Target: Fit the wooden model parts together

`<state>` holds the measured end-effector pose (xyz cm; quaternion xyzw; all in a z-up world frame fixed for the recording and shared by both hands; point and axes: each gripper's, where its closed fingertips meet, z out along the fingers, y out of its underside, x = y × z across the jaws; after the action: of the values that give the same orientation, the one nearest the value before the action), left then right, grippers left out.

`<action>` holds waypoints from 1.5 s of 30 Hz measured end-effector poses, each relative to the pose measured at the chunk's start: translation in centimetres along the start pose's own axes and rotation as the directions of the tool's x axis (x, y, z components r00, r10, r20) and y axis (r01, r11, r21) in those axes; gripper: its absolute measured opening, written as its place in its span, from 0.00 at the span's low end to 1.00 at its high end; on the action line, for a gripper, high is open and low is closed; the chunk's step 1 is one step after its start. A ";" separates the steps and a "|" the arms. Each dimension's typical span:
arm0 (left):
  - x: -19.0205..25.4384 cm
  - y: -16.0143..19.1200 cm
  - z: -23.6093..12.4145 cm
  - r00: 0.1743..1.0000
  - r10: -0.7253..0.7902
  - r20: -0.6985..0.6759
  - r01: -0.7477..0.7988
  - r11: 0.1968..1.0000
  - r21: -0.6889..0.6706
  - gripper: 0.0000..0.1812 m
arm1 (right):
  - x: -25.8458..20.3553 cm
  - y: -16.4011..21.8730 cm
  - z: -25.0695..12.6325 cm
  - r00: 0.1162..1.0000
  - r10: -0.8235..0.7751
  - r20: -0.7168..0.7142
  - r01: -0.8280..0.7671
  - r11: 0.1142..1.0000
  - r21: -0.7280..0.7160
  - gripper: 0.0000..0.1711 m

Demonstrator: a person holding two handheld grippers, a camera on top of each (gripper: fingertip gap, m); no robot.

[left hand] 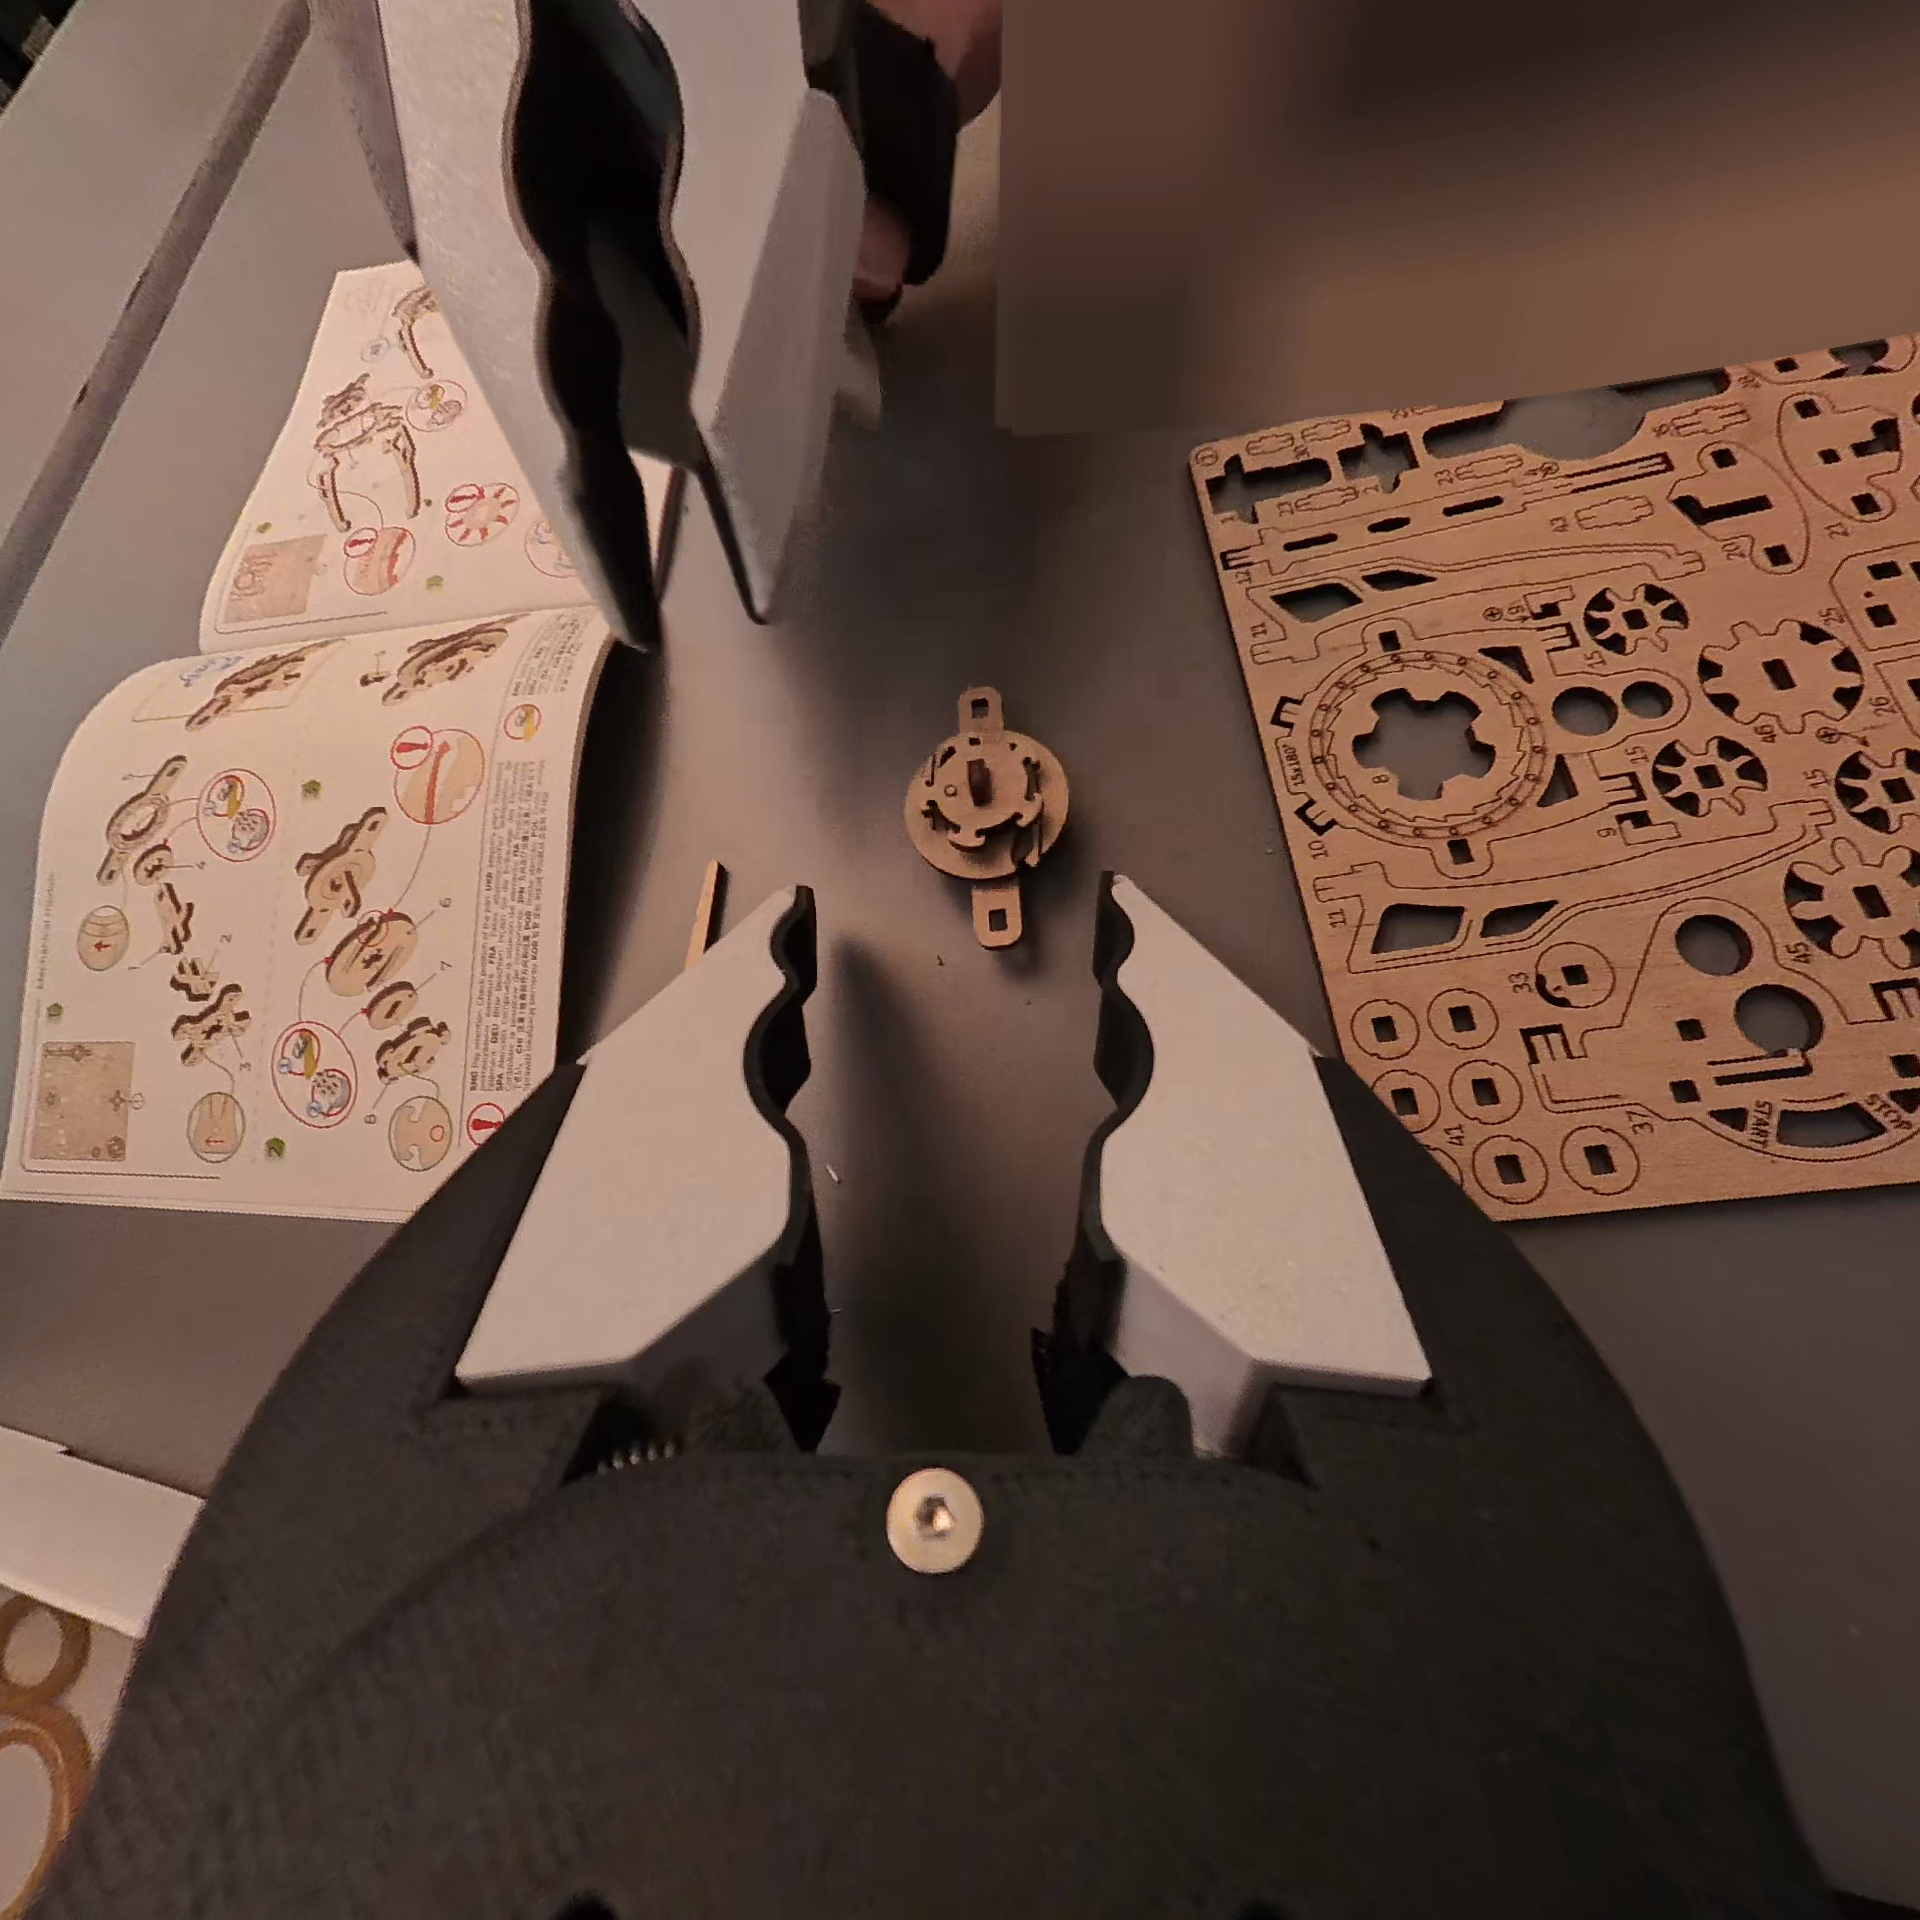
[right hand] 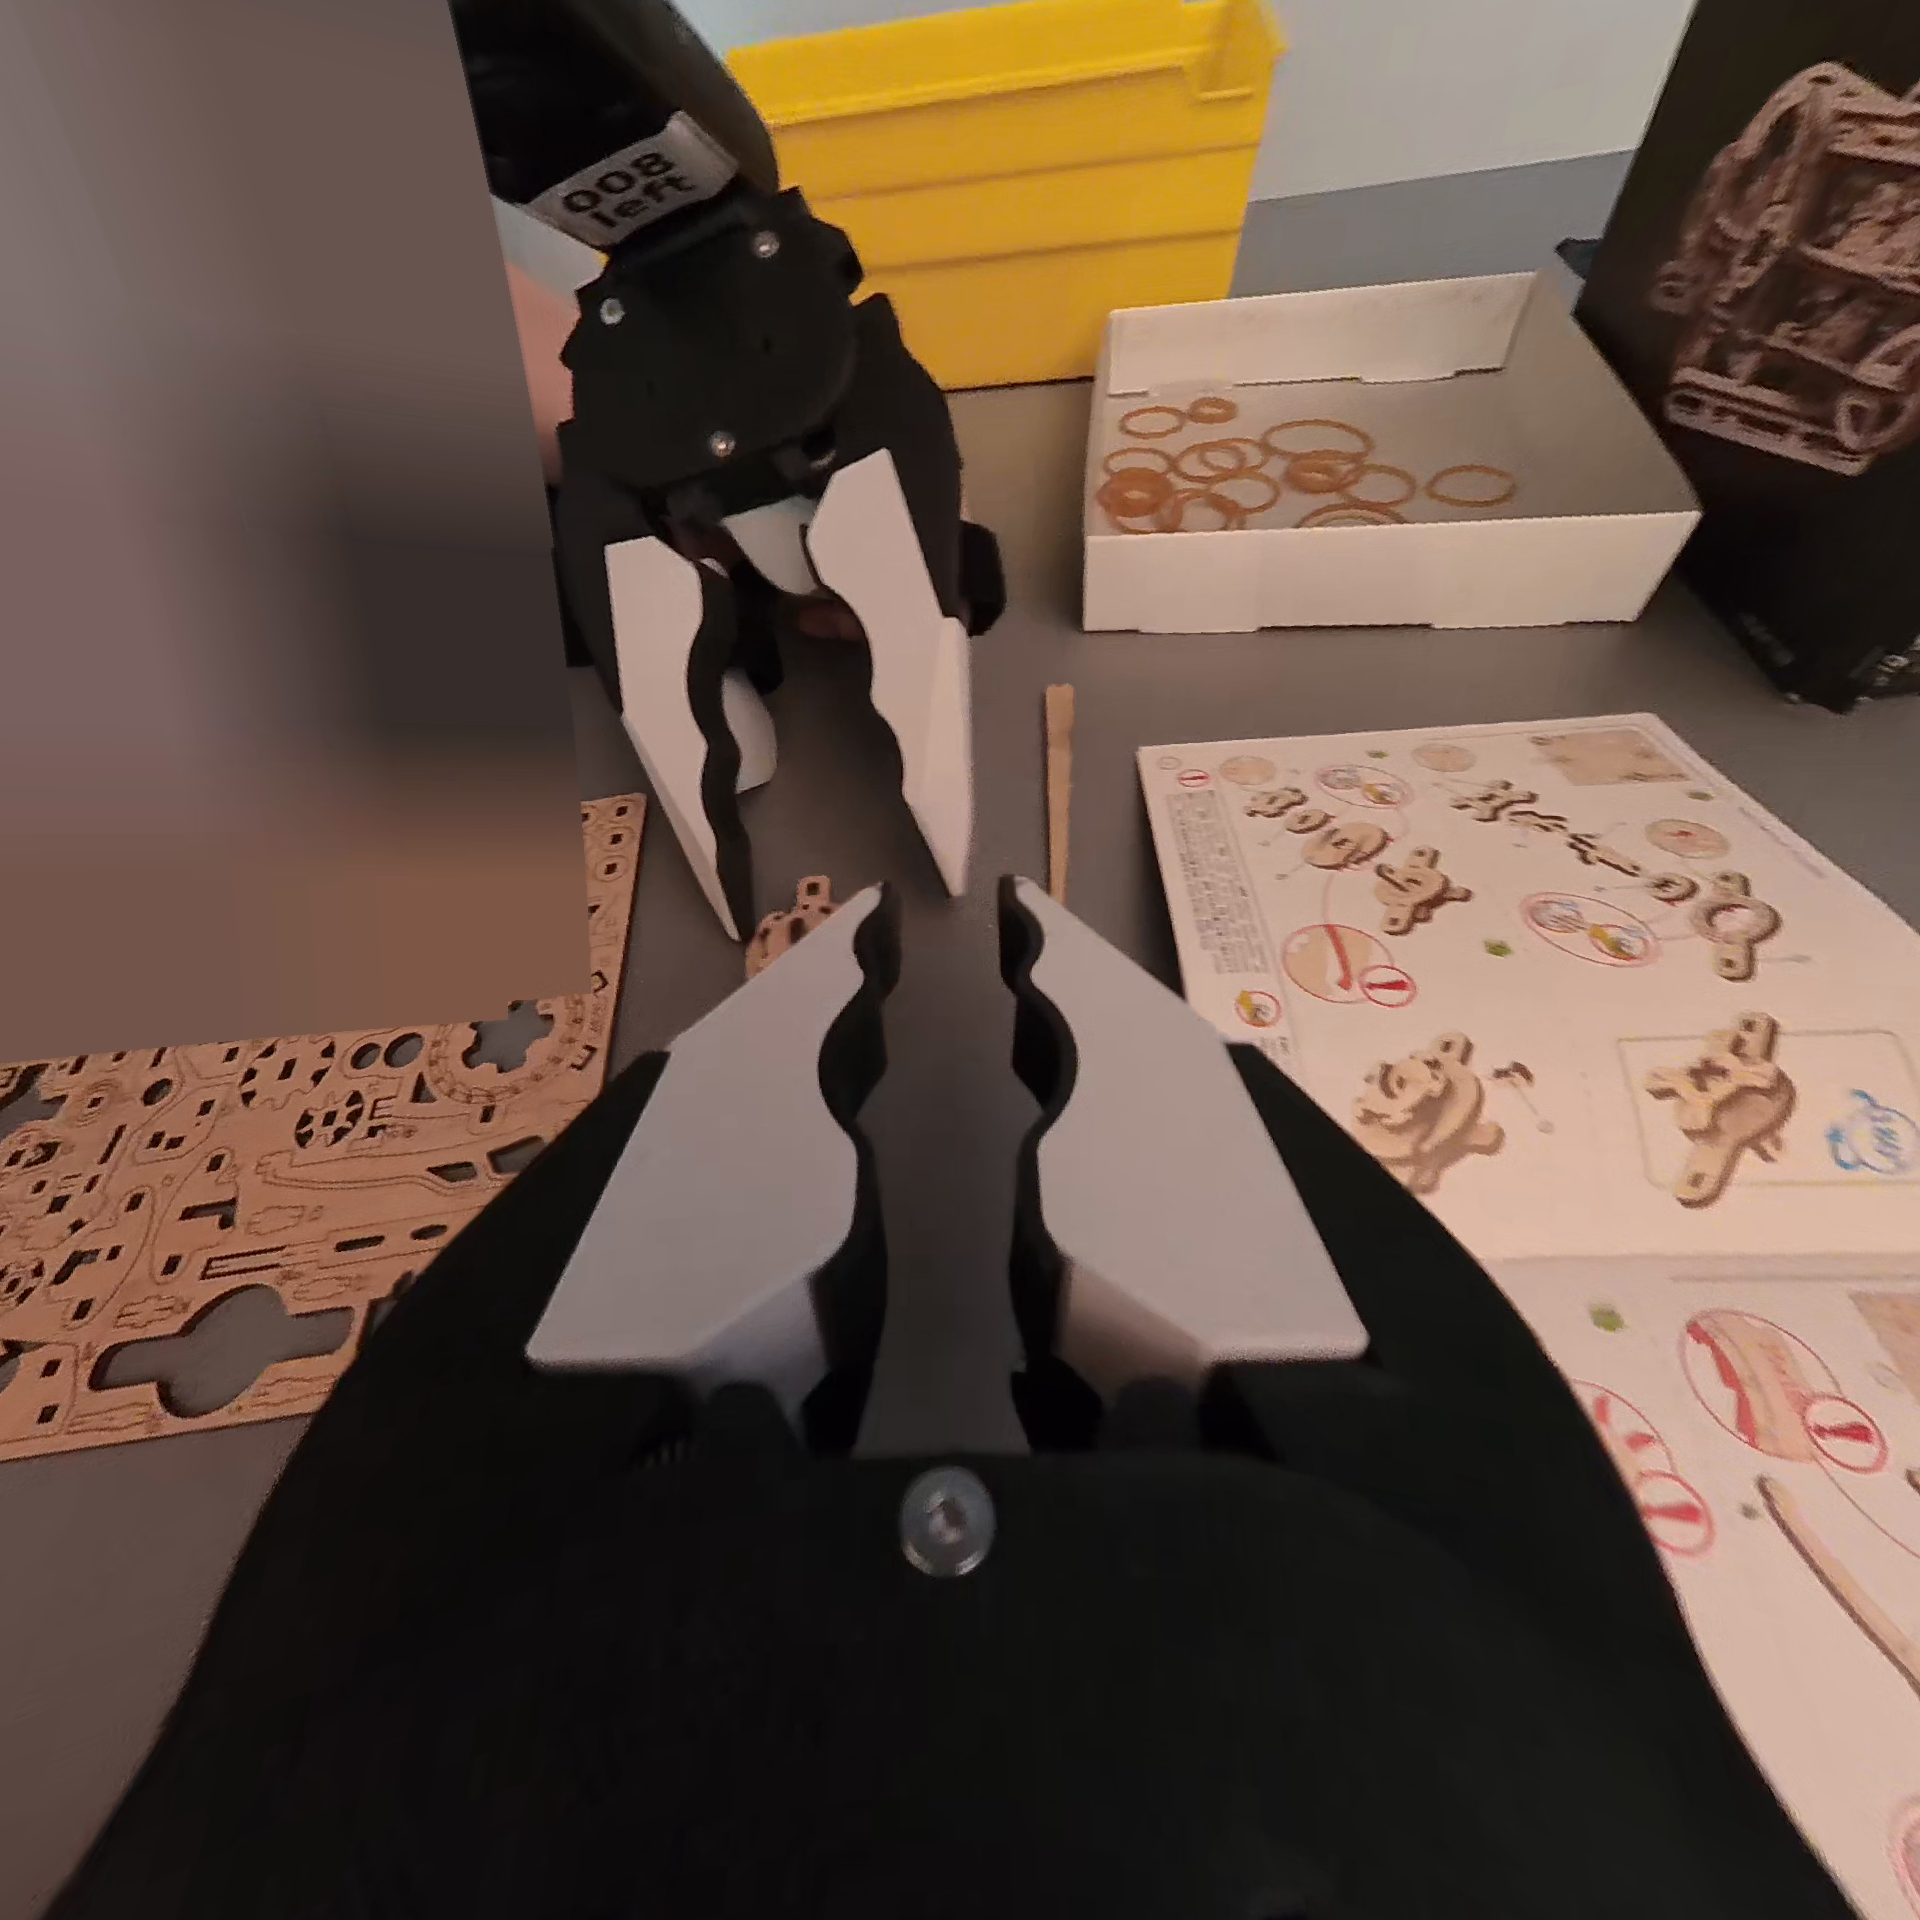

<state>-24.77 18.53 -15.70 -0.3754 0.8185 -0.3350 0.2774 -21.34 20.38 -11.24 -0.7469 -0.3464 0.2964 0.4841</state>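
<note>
Laser-cut plywood sheet point(left hand: 1579, 790) seen right of assembly. Left gripper point(left hand: 956, 894) and right gripper point(right hand: 940, 894) held open, empty. Small wooden gear assembly point(left hand: 987, 810) laid on table between them; judged light, fragile; best gripped by disc edges.

Left tool point(left hand: 956, 894): black printed body, pale grey wedge fingers point(left hand: 665, 1143) with wavy black pads, silver screw point(left hand: 935, 1519) at 6 o'clock. Right tool point(right hand: 943, 896): same build.
</note>
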 end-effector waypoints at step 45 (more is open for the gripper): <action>18.9 -2.6 -6.2 0.800 -0.506 0.322 0.496 0.860 0.120 0.46 | 2.9 -2.4 -4.6 0.987 -0.022 -0.157 0.050 0.983 0.177 0.10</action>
<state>-38.69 4.25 -13.72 -0.6264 0.6240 -0.3379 0.3224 -16.67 21.01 -7.65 -0.7142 -0.2931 0.2588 0.5805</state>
